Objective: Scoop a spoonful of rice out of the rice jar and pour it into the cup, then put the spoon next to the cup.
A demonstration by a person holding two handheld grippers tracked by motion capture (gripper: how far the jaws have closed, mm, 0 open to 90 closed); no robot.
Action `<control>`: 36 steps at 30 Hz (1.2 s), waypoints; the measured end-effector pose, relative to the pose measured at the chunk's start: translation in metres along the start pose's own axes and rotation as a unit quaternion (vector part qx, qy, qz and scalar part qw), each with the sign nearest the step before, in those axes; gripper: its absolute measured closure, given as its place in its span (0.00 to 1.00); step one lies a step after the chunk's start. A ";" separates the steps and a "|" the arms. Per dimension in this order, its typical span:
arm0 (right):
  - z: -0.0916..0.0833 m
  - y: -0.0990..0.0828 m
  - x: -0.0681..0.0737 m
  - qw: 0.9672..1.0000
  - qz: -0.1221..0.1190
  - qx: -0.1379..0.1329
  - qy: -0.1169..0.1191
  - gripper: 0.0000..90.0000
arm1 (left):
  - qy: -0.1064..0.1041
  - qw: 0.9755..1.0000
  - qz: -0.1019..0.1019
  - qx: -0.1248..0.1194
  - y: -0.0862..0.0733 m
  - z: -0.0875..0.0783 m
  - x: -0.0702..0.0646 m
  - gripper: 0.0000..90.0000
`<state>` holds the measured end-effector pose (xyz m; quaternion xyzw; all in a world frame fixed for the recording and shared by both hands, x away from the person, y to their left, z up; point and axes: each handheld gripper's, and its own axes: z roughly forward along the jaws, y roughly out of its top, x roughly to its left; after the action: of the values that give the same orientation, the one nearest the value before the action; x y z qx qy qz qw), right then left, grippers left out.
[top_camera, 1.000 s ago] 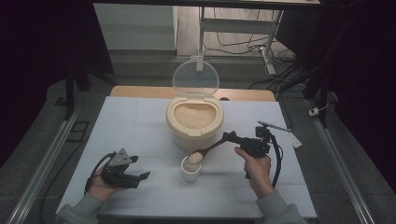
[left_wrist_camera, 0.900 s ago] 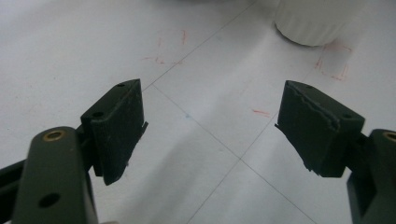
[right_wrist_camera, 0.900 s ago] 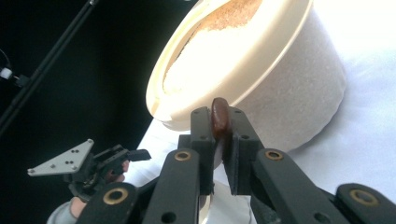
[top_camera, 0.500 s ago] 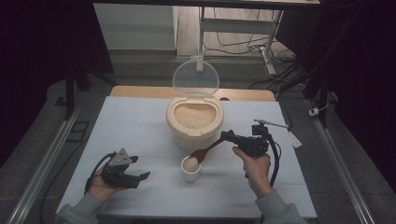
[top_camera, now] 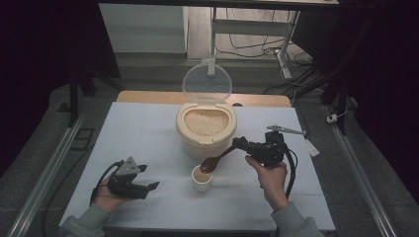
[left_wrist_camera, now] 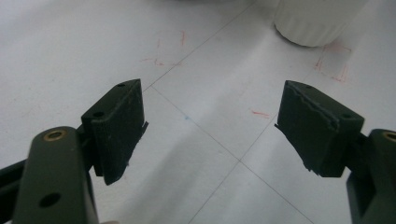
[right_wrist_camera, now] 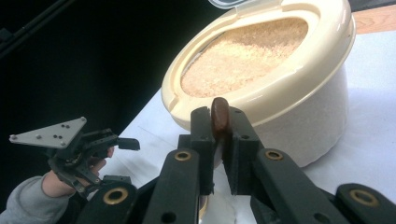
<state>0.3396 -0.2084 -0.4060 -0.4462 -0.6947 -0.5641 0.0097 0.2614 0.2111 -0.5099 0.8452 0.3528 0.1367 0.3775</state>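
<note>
A cream rice container (top_camera: 205,129), full of rice with its clear lid (top_camera: 206,81) standing open, sits mid-table. In front of it stands a small white cup (top_camera: 201,179). My right gripper (top_camera: 240,143) is shut on the handle of a brown wooden spoon (top_camera: 217,159), whose bowl hangs over the cup's rim. In the right gripper view the spoon handle (right_wrist_camera: 219,115) stands edge-on between the closed jaws of the right gripper (right_wrist_camera: 218,125), with the container (right_wrist_camera: 299,93) just beyond. My left gripper (top_camera: 148,177) rests on the table at the left, open and empty. In its own view the left gripper (left_wrist_camera: 210,126) frames bare table.
The white table (top_camera: 148,133) has faint grid lines and red marks. The cup's base (left_wrist_camera: 310,21) shows past the left jaws. Metal rails run along both table sides, and a metal stand with cables stands behind the far edge. The left hand's gripper (right_wrist_camera: 74,144) appears far left.
The spoon has tipped over the cup; the pale heap of rice seen on its bowl a second ago is gone from it. The left gripper has stayed still.
</note>
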 end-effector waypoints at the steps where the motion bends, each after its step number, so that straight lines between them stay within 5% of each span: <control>1: -0.001 0.000 -0.001 1.000 0.001 -0.003 0.001 0.92 | 0.000 1.000 0.000 0.000 0.000 0.000 0.000 0.26; 9: -0.016 0.000 -0.008 0.999 -0.009 -0.028 0.015 0.92 | -0.001 1.000 -0.002 -0.001 -0.001 -0.001 0.001 0.26; 19: -0.057 0.002 -0.024 0.997 -0.018 -0.071 0.031 0.92 | 0.001 1.000 -0.002 0.000 0.000 0.000 0.001 0.26; 28: -0.057 0.000 -0.035 0.999 -0.033 -0.013 0.038 0.92 | 0.002 1.000 -0.003 0.001 0.000 0.001 0.001 0.25; 36: -0.041 -0.005 -0.031 0.995 -0.059 0.061 0.053 0.92 | 0.003 1.000 -0.003 0.001 0.000 0.000 0.001 0.26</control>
<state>0.3354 -0.2592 -0.4108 -0.3728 -0.7512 -0.5432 0.0405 0.2623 0.2117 -0.5102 0.8440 0.3567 0.1378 0.3760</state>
